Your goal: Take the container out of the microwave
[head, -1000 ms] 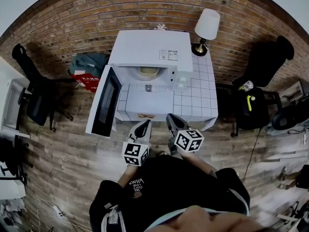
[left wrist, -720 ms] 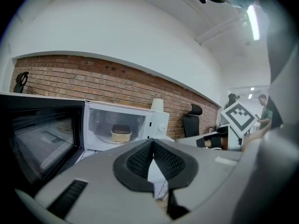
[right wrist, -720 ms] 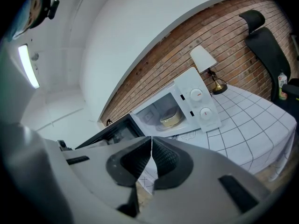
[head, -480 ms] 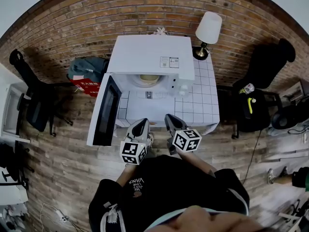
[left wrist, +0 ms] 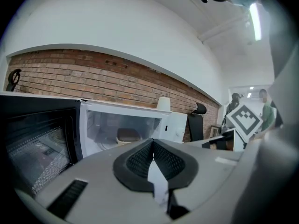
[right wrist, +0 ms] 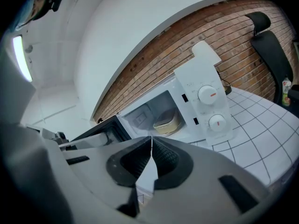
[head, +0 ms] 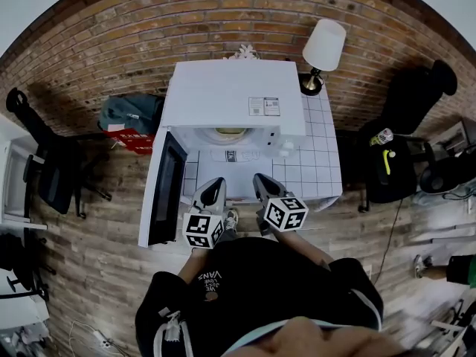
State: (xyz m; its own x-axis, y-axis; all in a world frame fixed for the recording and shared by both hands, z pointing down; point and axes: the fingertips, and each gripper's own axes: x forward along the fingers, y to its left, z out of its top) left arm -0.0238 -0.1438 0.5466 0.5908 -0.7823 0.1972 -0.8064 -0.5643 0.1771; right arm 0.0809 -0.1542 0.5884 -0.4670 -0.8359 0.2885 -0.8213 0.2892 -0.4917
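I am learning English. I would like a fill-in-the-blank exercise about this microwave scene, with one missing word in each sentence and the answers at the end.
1. The door of the microwave stands ____.
2. The container sits ____ the microwave.
3. The left gripper and the right gripper both have their jaws ____, with nothing between them.
4. The lamp stands before a wall built of ____.

Missing words: open; inside; shut; brick.

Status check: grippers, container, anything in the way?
Grippers: left gripper and right gripper shut, empty, short of microwave. The container sits inside, door open. Nothing in between.
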